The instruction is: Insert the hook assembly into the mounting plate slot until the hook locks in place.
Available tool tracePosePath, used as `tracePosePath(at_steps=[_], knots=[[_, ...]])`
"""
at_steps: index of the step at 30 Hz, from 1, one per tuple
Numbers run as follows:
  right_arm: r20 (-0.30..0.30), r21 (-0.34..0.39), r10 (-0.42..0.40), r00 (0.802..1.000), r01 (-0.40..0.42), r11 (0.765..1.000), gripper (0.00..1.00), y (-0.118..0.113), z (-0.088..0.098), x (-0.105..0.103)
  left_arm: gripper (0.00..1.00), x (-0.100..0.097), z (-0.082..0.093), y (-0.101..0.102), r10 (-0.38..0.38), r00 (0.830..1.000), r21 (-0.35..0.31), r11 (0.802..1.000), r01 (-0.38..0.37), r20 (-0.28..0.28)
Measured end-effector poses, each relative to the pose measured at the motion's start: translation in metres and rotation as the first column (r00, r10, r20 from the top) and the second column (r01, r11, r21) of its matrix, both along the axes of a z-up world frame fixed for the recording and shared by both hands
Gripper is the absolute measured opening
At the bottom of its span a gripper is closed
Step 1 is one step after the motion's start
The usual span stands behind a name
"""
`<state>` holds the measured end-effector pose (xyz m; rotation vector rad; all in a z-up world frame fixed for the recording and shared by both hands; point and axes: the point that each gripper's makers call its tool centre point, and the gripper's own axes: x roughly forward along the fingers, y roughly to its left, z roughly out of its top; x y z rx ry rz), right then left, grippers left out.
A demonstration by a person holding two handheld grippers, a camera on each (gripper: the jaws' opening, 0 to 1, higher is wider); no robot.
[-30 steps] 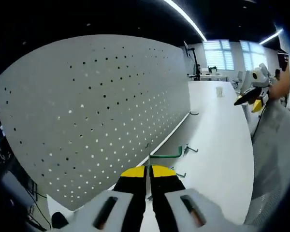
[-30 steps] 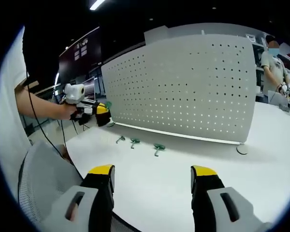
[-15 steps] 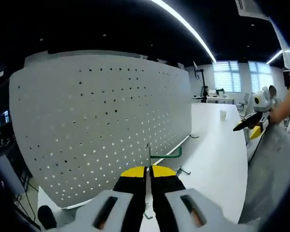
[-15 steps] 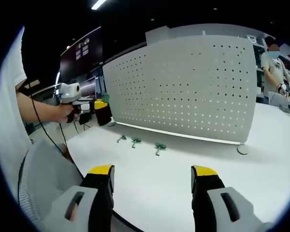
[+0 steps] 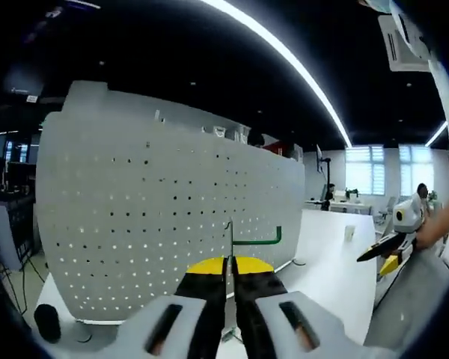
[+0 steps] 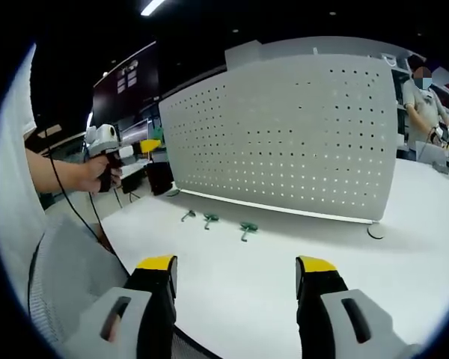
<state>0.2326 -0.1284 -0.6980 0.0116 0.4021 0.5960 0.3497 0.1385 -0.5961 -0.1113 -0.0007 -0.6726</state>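
At lower centre of the left gripper view, left gripper [image 5: 230, 263] fingers pinched shut on green hook [image 5: 256, 240], raised before perforated mounting plate [image 5: 157, 224], presumably for aligning. Right gripper [image 6: 238, 273] fingers spread wide, holding nothing, above bench [image 6: 284, 262]; spare hooks [image 6: 246, 227] lay mid-frame.

White table [image 6: 299, 269], smooth and matte, running wide beneath the standing perforated panel [image 6: 284, 127] — panel upright along the far part of the surface, base edge resting on the top. In front of that base, three small green hooks [image 6: 209, 219] lying loose in a short row, near one another but apart. Round dark disc [image 6: 373, 231] flat on the top beside the panel's right-hand corner. In the left gripper view, same table [image 5: 337, 277] stretching away past the panel, a small cup [image 5: 349, 232] standing far off on it.
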Motion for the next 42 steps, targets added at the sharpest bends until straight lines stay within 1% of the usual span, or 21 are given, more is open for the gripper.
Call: tracePosePath(at_steps=[1, 3, 9, 11, 14, 17, 19, 20, 21, 22, 23, 24, 26, 27, 28, 31, 35, 38, 40, 41, 42], knots=[[-0.001, 0.001, 0.000, 1.000, 0.000, 1.000, 0.62, 0.000, 0.000, 0.000, 0.02, -0.002, 0.002, -0.002, 0.000, 1.000, -0.006, 1.000, 0.000, 0.007], [0.001, 0.000, 0.000, 1.000, 0.000, 1.000, 0.62, 0.000, 0.001, 0.000, 0.02, -0.004, 0.002, -0.006, -0.002, 1.000, 0.004, 1.000, 0.002, 0.011], [0.001, -0.001, 0.002, 1.000, -0.002, 1.000, 0.62, 0.000, 0.000, 0.001, 0.02, -0.006, -0.005, -0.007, -0.003, 1.000, 0.007, 1.000, 0.003, -0.006], [0.001, 0.002, 0.001, 1.000, -0.001, 1.000, 0.62, 0.000, 0.000, 0.001, 0.02, -0.007, -0.007, -0.008, -0.008, 1.000, -0.002, 1.000, 0.008, -0.018], [0.004, 0.001, 0.003, 1.000, -0.003, 1.000, 0.62, 0.001, 0.002, 0.001, 0.02, -0.007, -0.011, -0.008, -0.007, 1.000, 0.008, 1.000, 0.007, -0.026], [0.027, 0.006, 0.001, 1.000, -0.001, 1.000, 0.62, 0.001, 0.008, 0.002, 0.02, -0.008, -0.011, -0.009, -0.006, 1.000, 0.009, 1.000, 0.006, -0.027], [0.068, 0.011, -0.003, 0.998, 0.003, 1.000, 0.62, 0.000, 0.018, 0.005, 0.02, -0.008, -0.010, -0.009, -0.006, 1.000, 0.015, 1.000, 0.006, -0.026], [0.123, 0.034, -0.003, 0.992, -0.001, 0.999, 0.61, 0.001, 0.030, 0.007, 0.02, -0.008, -0.010, -0.009, -0.006, 1.000, 0.018, 1.000, 0.006, -0.024], [0.143, 0.038, -0.001, 0.990, -0.005, 0.999, 0.61, 0.001, 0.035, 0.007, 0.02, -0.008, -0.010, -0.010, -0.006, 1.000, 0.020, 1.000, 0.007, -0.024], [0.186, 0.068, 0.004, 0.983, -0.017, 0.998, 0.62, 0.003, 0.046, 0.007, 0.02, -0.008, -0.011, -0.009, -0.006, 1.000, 0.021, 1.000, 0.007, -0.025], [0.209, 0.074, 0.006, 0.978, -0.022, 0.997, 0.63, 0.003, 0.050, 0.007, 0.02, -0.007, -0.010, -0.009, -0.006, 1.000, 0.018, 1.000, 0.007, -0.024], [0.272, 0.090, 0.015, 0.962, -0.041, 0.995, 0.63, 0.006, 0.065, 0.006, 0.02, -0.008, -0.010, -0.009, -0.007, 1.000, 0.016, 1.000, 0.007, -0.024], [0.312, 0.109, 0.022, 0.950, -0.059, 0.992, 0.62, 0.008, 0.074, 0.005, 0.02, -0.007, -0.010, -0.010, -0.007, 1.000, 0.021, 1.000, 0.008, -0.024], [0.317, 0.132, 0.022, 0.948, -0.067, 0.989, 0.62, 0.010, 0.080, 0.005, 0.02, -0.007, -0.010, -0.010, -0.007, 1.000, 0.024, 1.000, 0.008, -0.024], [0.307, 0.119, 0.018, 0.951, -0.057, 0.991, 0.62, 0.009, 0.078, 0.007, 0.02, -0.007, -0.010, -0.010, -0.007, 1.000, 0.023, 1.000, 0.008, -0.024], [0.295, 0.109, 0.027, 0.955, -0.062, 0.992, 0.63, 0.011, 0.074, 0.009, 0.02, -0.007, -0.010, -0.011, -0.007, 1.000, 0.026, 1.000, 0.008, -0.023], [0.291, 0.094, 0.054, 0.955, -0.085, 0.992, 0.61, 0.015, 0.074, 0.008, 0.02, -0.008, -0.012, -0.014, -0.014, 1.000, 0.048, 0.999, 0.015, -0.022], [0.283, 0.084, 0.072, 0.956, -0.100, 0.991, 0.58, 0.020, 0.074, 0.011, 0.02, -0.008, -0.011, -0.016, -0.015, 1.000, 0.046, 0.999, 0.016, -0.021], [0.283, 0.079, 0.079, 0.956, -0.105, 0.991, 0.57, 0.023, 0.074, 0.012, 0.02, -0.009, -0.011, -0.017, -0.018, 1.000, 0.046, 0.999, 0.019, -0.022], [0.276, 0.075, 0.095, 0.956, -0.120, 0.990, 0.56, 0.026, 0.074, 0.012, 0.02, -0.009, -0.011, -0.018, -0.024, 0.999, 0.050, 0.998, 0.025, -0.021], [0.271, 0.072, 0.106, 0.957, -0.130, 0.989, 0.53, 0.028, 0.074, 0.012, 0.02, -0.009, -0.012, -0.019, -0.023, 1.000, 0.072, 0.997, 0.024, -0.018]])
